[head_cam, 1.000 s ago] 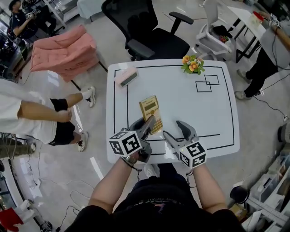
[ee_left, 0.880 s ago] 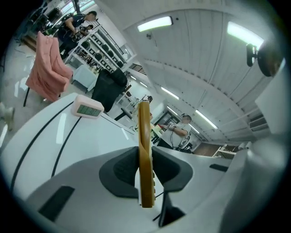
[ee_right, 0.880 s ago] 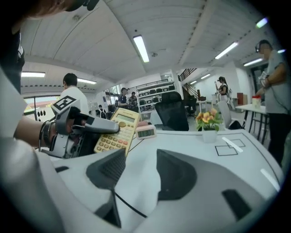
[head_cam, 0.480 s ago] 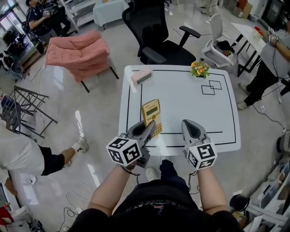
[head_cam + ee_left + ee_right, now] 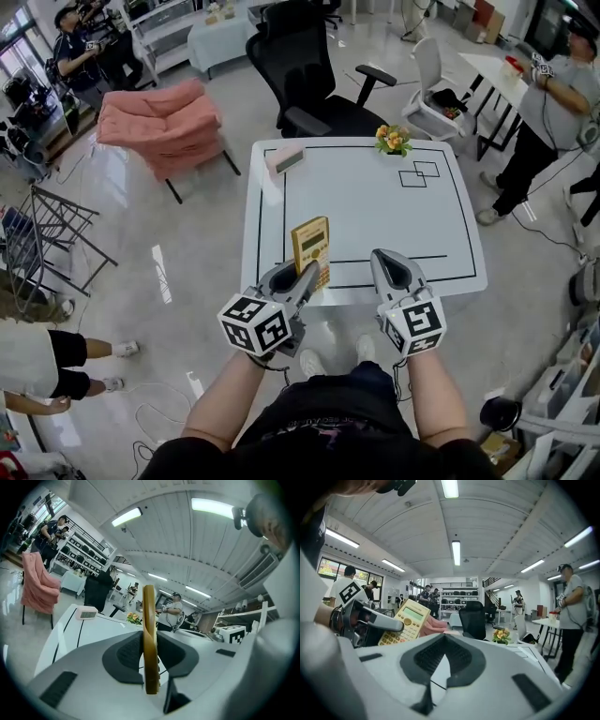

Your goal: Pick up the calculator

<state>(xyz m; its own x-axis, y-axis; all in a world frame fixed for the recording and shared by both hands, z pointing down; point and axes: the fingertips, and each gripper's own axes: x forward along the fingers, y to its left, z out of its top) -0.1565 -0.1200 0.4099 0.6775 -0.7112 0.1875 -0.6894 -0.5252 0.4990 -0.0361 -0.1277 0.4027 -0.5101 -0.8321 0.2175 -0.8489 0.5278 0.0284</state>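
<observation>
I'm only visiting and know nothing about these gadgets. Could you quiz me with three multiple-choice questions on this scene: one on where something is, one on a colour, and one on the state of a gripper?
1. Where on the table is the pink clock?
A) at the near edge
B) at the far left corner
C) in the middle

2. What colour is the calculator?
A) yellow
B) blue
C) black

3. How does the right gripper stand?
A) wide open
B) clamped on the calculator
C) shut, with nothing in it

Answers:
1 B: in the head view it lies at the far left corner of the black outline.
2 A: its yellow body shows clamped in the left gripper.
3 C: the right gripper view shows its pads together with nothing between them.
</observation>
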